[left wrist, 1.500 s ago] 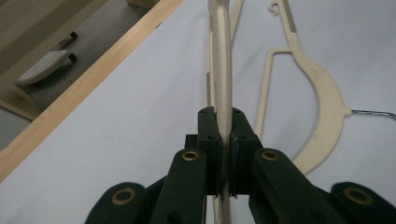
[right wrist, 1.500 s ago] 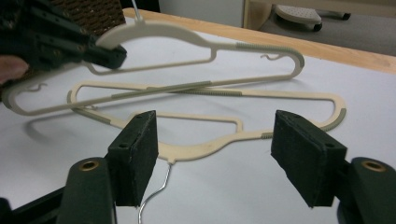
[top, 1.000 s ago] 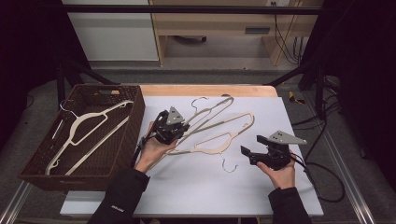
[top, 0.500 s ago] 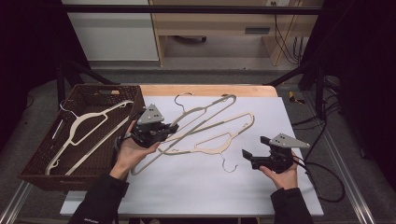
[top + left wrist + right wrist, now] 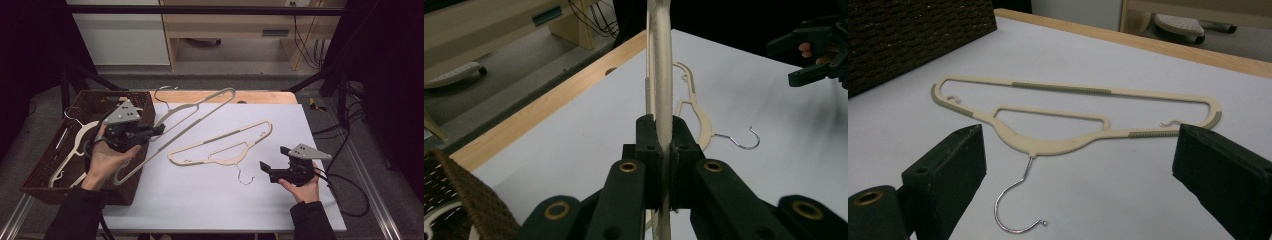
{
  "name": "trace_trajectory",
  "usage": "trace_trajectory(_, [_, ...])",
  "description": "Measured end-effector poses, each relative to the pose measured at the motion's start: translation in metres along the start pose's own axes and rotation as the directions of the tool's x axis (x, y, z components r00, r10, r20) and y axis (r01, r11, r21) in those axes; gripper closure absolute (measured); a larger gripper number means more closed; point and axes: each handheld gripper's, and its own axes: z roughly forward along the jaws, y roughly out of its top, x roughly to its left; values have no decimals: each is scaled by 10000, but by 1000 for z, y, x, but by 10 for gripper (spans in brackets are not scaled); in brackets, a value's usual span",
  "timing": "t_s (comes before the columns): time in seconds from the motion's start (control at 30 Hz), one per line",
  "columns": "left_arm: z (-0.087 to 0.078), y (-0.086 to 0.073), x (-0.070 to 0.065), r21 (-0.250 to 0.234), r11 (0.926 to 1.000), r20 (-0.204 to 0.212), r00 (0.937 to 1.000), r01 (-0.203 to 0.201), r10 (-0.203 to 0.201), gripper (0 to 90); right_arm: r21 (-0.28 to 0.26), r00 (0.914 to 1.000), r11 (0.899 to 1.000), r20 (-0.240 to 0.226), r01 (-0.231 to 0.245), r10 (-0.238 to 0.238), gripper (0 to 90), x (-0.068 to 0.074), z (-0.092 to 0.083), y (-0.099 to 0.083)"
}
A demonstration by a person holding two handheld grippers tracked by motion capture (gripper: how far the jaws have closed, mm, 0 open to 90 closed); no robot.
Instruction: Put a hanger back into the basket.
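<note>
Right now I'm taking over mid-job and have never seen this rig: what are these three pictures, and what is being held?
No robot arm here: a person holds a hand-held gripper in each hand at a table. The high view looks down from above the person's side. The other two pictures come from cameras riding on each gripper, looking along its black jaws.

On the white table top lies a cream hanger with a metal hook. At the left stands a wicker basket with a white hanger inside.

The left hand-held gripper is shut on a grey-beige hanger, lifted at that end over the basket's edge; in its own view the bar runs straight up between the pads.

The right hand-held gripper has just been opening; its jaws stand wide with nothing between them, facing the cream hanger.
</note>
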Motion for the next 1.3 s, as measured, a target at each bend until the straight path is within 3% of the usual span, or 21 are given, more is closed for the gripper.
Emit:
trace_trajectory(0.37, [-35,-16,34,-27,9997,-457,9987,235,-236,862,53,10000,10000,70,28,-28,63,-1,-1,-1])
trace_trajectory(0.6, [-57,-31,63,80,9991,-901,9951,412,-403,862,126,9999,9999,130,-10,9,64,-1,0,-2])
trace_trajectory(0.8, [-72,-50,90,212,9965,-1213,9896,807,-775,862,155,9999,9999,119,1,-3,64,-1,1,-2])
trace_trajectory(0.93, [-78,-61,105,283,9932,-1514,9827,1126,-1071,862,217,9999,9998,155,-14,11,64,-1,2,-2])
trace_trajectory(1.23, [-88,-88,129,402,9844,-1813,9701,1712,-1613,862,273,9998,9996,182,12,-17,63,-1,3,-3])
trace_trajectory(1.3, [-89,-93,134,359,9808,-1909,9647,1915,-1813,862,277,9998,9996,186,8,-13,62,-1,4,-3])
